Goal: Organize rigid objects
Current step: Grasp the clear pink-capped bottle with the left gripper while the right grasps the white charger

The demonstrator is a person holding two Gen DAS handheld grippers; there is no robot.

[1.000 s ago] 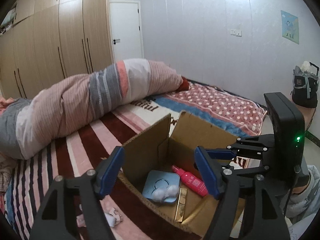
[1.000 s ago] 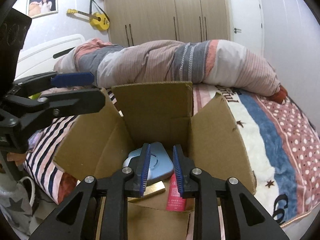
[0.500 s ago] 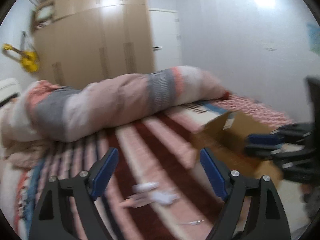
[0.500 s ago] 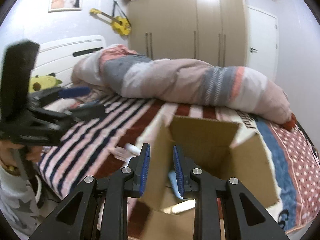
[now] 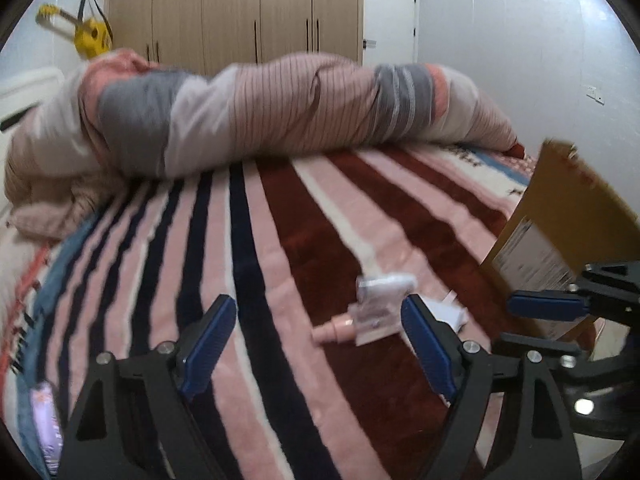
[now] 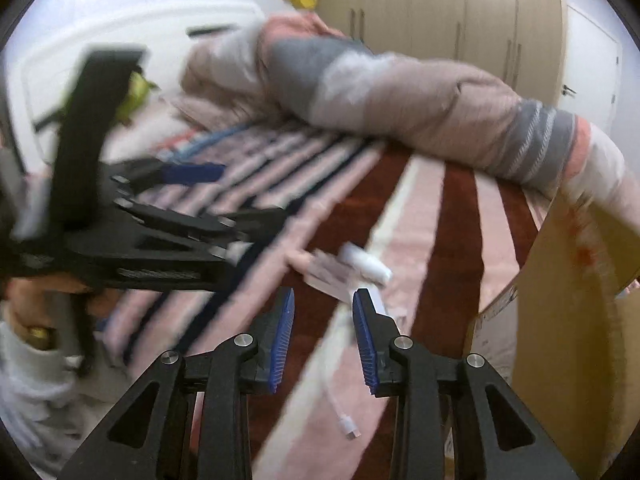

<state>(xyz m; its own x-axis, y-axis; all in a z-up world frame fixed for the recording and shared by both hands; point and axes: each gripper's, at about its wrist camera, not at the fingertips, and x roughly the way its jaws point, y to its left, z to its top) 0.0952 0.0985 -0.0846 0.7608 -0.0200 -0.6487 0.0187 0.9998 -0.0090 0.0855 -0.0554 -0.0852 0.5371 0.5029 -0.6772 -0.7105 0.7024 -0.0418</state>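
Note:
A pink pump bottle in a clear wrapper (image 5: pixel 370 314) lies on the striped blanket (image 5: pixel 280 240), just ahead of and between the fingers of my left gripper (image 5: pixel 316 344), which is open and empty. It also shows blurred in the right wrist view (image 6: pixel 344 268), beside a white tube (image 6: pixel 366 266). A white cable and plug (image 6: pixel 344 412) lie in front of my right gripper (image 6: pixel 324 338), which is open and empty. The cardboard box (image 5: pixel 568 236) stands at the right; it also shows in the right wrist view (image 6: pixel 572 320).
A rolled striped duvet (image 5: pixel 260 120) lies across the far side of the bed. Wardrobes (image 5: pixel 256 12) and a door (image 5: pixel 388 20) stand behind. A yellow ukulele (image 5: pixel 90 36) hangs on the wall. A purple object (image 5: pixel 46 420) lies at the bed's near left edge.
Both grippers have swung left, away from the box interior, toward the loose items on the blanket. The right gripper's jaws have opened wider. The left gripper has come closer to the pump bottle.

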